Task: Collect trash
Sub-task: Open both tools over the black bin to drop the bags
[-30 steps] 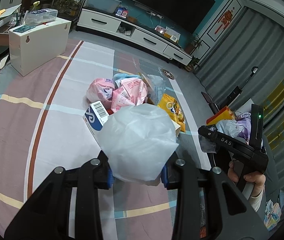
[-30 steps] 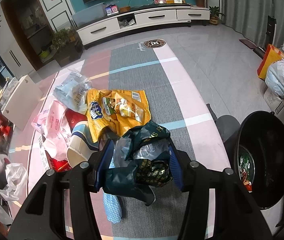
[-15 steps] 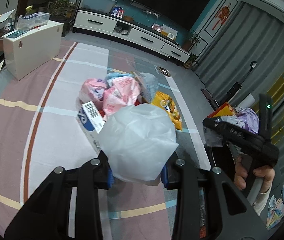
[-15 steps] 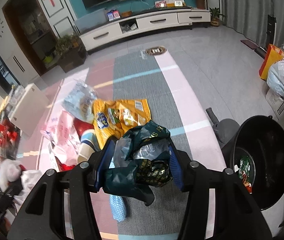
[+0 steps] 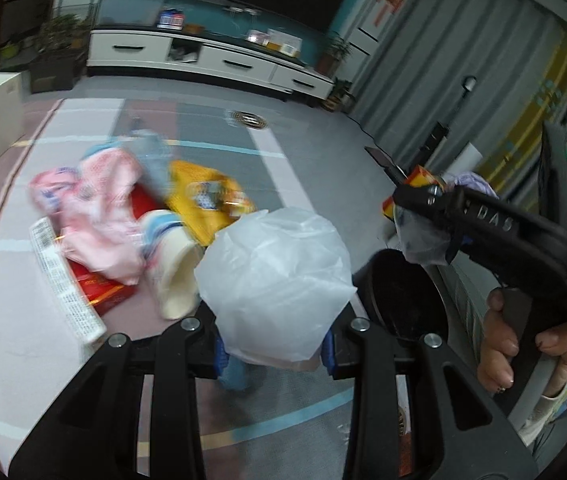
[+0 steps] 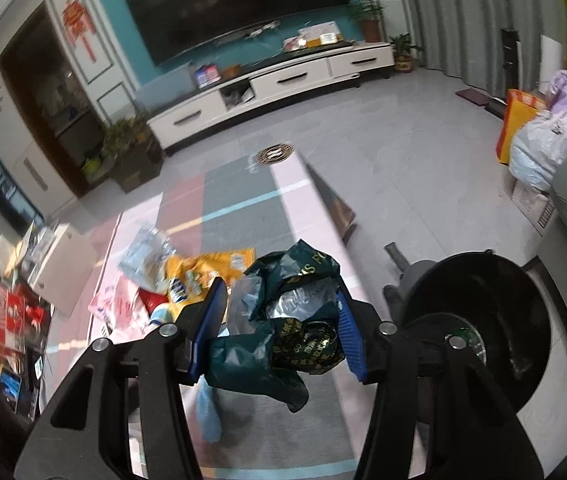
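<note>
My left gripper (image 5: 273, 350) is shut on a crumpled white plastic bag (image 5: 275, 284), held above the rug. My right gripper (image 6: 279, 330) is shut on a dark green foil wrapper (image 6: 291, 320) bunched with clear plastic. A black trash bin (image 6: 479, 328) stands low at the right of the right wrist view, with some wrappers in its bottom; in the left wrist view the black trash bin (image 5: 399, 292) shows just right of the white bag. The right gripper (image 5: 423, 224) appears there too, carried by a hand (image 5: 499, 352) over the bin. A trash pile (image 5: 123, 232) lies on the rug.
The pile holds pink packets (image 5: 99, 208), a yellow snack bag (image 5: 203, 200), a red box (image 5: 95, 284) and a paper cup (image 5: 171, 272). A blue scrap (image 6: 207, 412) lies on the rug. A white TV cabinet (image 6: 267, 92) lines the far wall. Bags (image 6: 539, 148) sit at right.
Both grippers have swung right toward the black bin and risen, each still holding its trash. The bin now sits closer in both views, and the pile has slid left.
</note>
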The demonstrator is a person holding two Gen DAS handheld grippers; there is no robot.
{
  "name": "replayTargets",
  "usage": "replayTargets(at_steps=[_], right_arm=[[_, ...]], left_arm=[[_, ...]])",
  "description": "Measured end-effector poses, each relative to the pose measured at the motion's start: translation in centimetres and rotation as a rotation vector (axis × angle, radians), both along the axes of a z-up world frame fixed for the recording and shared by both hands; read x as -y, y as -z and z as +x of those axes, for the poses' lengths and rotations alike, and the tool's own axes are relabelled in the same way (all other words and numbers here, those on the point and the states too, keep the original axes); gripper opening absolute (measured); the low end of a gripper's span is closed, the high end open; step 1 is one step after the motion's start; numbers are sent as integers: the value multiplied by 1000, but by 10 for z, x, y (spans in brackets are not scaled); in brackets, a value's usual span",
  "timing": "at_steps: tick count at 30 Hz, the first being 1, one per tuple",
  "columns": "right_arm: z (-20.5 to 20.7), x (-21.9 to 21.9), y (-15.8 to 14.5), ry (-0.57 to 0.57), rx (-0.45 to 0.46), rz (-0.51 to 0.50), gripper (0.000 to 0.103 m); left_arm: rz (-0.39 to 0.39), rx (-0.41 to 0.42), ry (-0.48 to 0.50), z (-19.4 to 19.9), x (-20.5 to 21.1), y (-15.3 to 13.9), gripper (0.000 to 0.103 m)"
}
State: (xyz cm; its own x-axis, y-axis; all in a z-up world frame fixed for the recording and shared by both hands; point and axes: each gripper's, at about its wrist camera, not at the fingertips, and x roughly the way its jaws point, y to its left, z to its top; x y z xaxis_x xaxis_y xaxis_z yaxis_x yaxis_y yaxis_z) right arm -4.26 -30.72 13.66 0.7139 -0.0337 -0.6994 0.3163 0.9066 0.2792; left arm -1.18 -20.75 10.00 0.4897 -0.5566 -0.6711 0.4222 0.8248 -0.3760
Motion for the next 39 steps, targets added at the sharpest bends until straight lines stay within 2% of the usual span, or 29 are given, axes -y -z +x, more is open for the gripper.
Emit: replayTargets(at_steps=[10, 15, 19, 26, 35, 38, 39], right_arm=[[-47, 70, -11, 189, 51, 5, 53], [-68, 111, -1, 292, 38, 72, 53], [-80, 138, 14, 373, -9, 101, 53], [-95, 168, 37, 487, -82, 151, 53], [-92, 179, 53, 547, -156, 150, 53], [-92, 181, 54, 555, -165, 147, 55], [-92, 181, 55, 557, -170, 145, 58]], left_arm=[[49, 4, 165, -12, 106, 10, 35], [80, 11, 244, -23, 156, 18, 35], [110, 3, 303, -30, 190, 31, 36], [162, -27, 365, -36, 231, 53, 36], [210, -61, 404, -42, 258, 74, 37], [209, -82, 412, -42, 262, 79, 41], [209, -86, 416, -42, 263, 80, 46]])
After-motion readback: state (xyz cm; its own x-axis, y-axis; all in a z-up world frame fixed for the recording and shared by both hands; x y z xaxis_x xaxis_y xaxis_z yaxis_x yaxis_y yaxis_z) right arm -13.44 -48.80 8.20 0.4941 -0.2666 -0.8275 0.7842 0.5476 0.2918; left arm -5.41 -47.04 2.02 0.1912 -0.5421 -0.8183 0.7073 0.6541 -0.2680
